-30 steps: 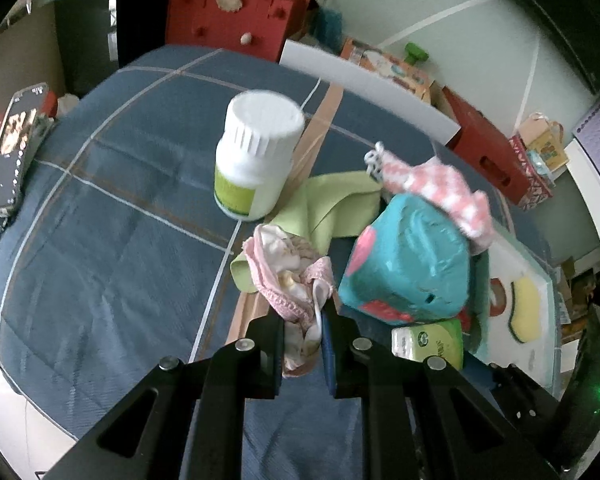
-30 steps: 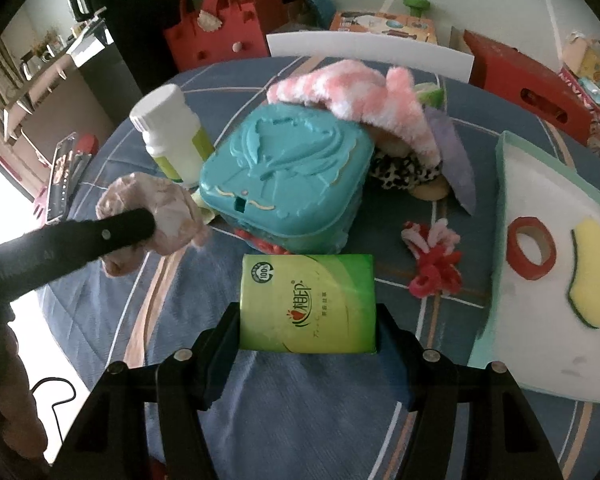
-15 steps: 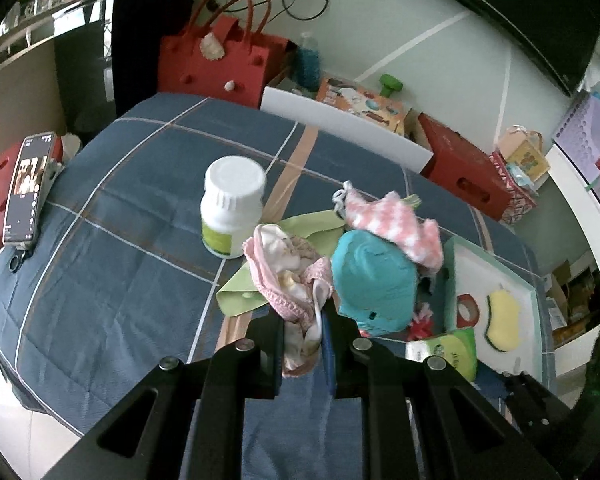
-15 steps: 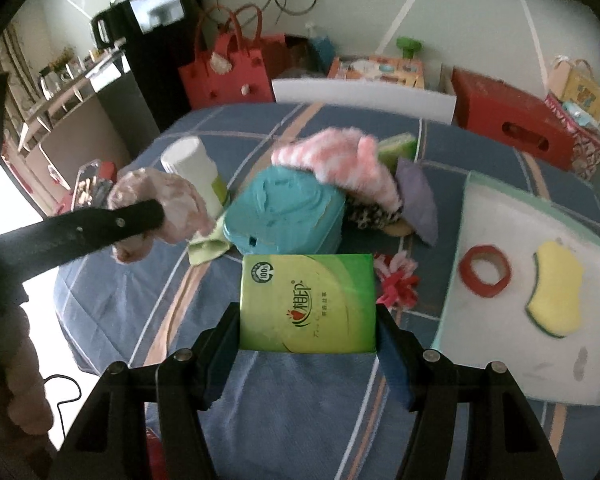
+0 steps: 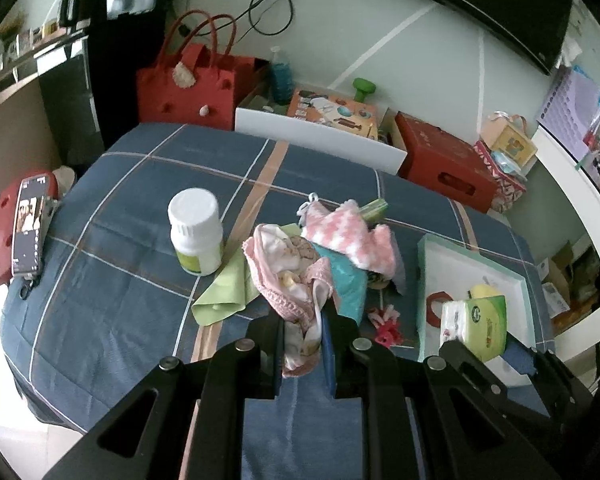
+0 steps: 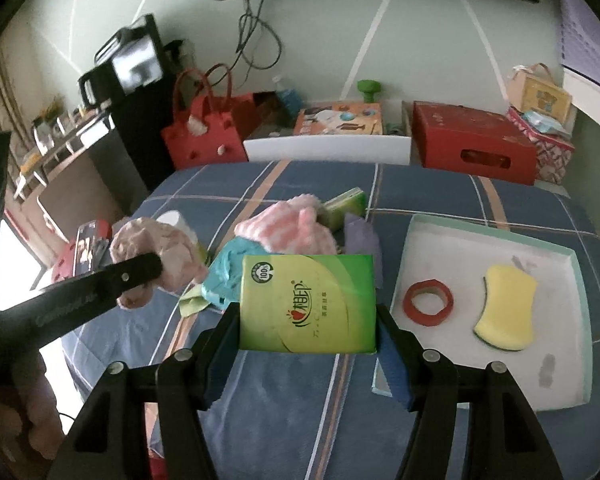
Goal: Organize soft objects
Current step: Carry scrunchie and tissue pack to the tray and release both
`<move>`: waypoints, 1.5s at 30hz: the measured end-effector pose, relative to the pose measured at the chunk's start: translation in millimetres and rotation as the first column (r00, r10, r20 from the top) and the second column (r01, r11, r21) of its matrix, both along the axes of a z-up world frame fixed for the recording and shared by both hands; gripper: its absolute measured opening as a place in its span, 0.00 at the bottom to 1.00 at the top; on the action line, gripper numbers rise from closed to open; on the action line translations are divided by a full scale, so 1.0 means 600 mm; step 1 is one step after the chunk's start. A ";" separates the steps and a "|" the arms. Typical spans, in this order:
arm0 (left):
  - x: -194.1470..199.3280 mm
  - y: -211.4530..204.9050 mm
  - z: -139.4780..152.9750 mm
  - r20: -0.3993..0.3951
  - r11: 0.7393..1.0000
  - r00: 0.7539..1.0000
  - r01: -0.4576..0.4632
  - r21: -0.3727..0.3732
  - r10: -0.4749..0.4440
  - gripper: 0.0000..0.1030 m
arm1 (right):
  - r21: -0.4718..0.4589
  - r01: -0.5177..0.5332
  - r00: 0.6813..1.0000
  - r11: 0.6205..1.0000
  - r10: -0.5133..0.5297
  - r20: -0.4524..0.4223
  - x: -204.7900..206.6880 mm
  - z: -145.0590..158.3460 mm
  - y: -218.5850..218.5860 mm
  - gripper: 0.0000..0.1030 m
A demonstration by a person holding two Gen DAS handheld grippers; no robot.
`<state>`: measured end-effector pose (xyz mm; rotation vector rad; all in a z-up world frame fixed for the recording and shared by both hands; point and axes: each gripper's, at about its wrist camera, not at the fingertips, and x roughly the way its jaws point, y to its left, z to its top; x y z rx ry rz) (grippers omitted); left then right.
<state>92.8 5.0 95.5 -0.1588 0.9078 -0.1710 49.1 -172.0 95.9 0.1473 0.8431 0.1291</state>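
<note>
Crumpled pink knit cloth (image 5: 296,280) pinched; glossy rectangular tissue pack (image 6: 307,303) clamped.

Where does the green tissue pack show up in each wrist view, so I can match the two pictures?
Left wrist view: the green tissue pack is at lower right, held in the right tool in front of the white tray.
Right wrist view: the pack fills the centre, clamped between the right tool's fingers.
Shared landmark: the red tape ring on the tray.
</note>
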 end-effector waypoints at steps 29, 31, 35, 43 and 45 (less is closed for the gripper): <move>0.046 -0.172 0.007 -0.074 0.960 0.959 0.270 -0.069 -0.275 0.16 | -0.086 0.367 0.916 0.926 -0.376 -0.139 0.016 -0.008 -0.209 0.65; 0.054 -0.200 0.001 -0.097 0.950 0.945 0.306 -0.066 -0.311 0.16 | -0.080 0.398 0.902 0.914 -0.406 -0.144 0.020 -0.006 -0.236 0.65; 0.059 -0.248 -0.007 -0.103 0.930 0.924 0.367 -0.030 -0.368 0.16 | -0.080 0.470 0.866 0.879 -0.477 -0.152 0.023 -0.015 -0.293 0.65; 0.092 -0.334 -0.024 -0.105 0.901 0.896 0.434 -0.002 -0.432 0.16 | -0.085 0.574 0.790 0.814 -0.578 -0.205 0.021 -0.068 -0.390 0.65; 0.101 -0.350 -0.031 -0.098 0.896 0.892 0.444 0.001 -0.442 0.16 | -0.088 0.593 0.776 0.801 -0.597 -0.204 0.020 -0.076 -0.408 0.65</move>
